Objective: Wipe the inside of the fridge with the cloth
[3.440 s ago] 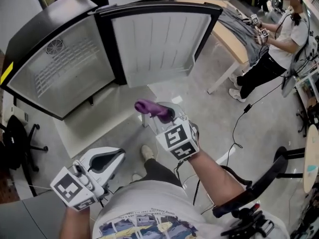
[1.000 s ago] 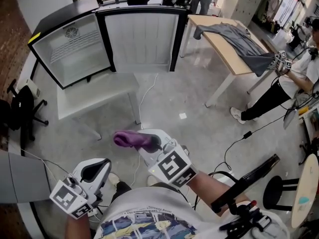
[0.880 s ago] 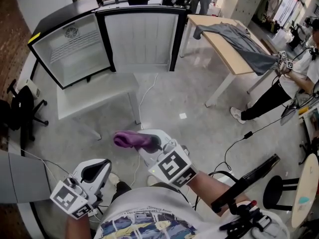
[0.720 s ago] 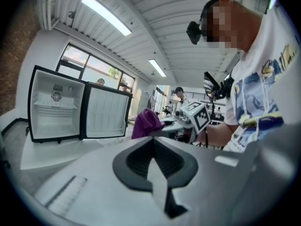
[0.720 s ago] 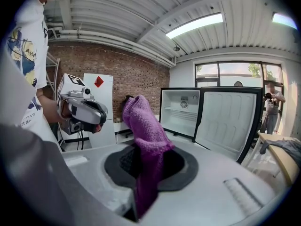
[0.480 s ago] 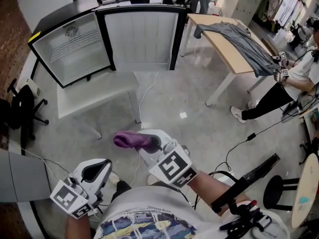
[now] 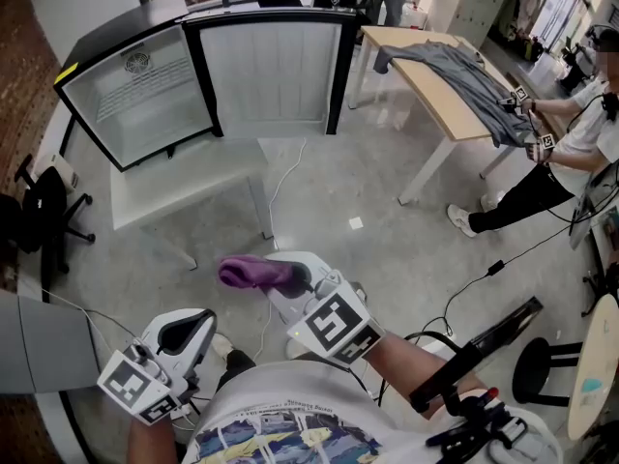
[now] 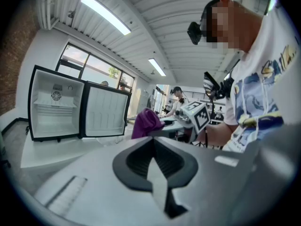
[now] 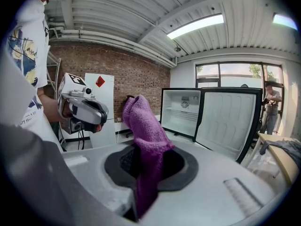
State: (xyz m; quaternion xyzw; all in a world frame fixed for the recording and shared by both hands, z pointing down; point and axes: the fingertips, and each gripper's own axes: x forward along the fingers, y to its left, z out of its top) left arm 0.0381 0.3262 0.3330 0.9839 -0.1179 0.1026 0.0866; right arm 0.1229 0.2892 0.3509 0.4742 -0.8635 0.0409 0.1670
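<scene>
The right gripper (image 7: pixel 282 277) is held low in front of the person's body, and its jaws pinch a purple cloth (image 7: pixel 246 271). In the right gripper view the cloth (image 9: pixel 146 134) stands up in a bunched fold above the jaws and hangs down through the gap between them. The left gripper (image 7: pixel 190 329) hangs lower and to the left, near the person's leg. In the left gripper view its jaws are pressed together with nothing between them, and the cloth shows just beyond them. The fridge (image 7: pixel 135 100) stands well apart from both grippers, at the far side of the floor (image 7: pixel 368 191), on a low white surface (image 7: pixel 184 189). Its door (image 7: pixel 273 73) is swung wide open to the right, so the pale liner faces the person, and the white interior is open to view with a round fan grille on its back wall. A white cable (image 7: pixel 286 174) trails across the floor from below the door towards the person. To the right of the fridge a wooden surface (image 7: pixel 437 93) carries a grey garment (image 7: pixel 462 73) that drapes over its far edge. Another person (image 7: pixel 566 138) stands at its end with a gripper in each hand on that garment. A black chair (image 7: pixel 39 211) sits at the left edge.
</scene>
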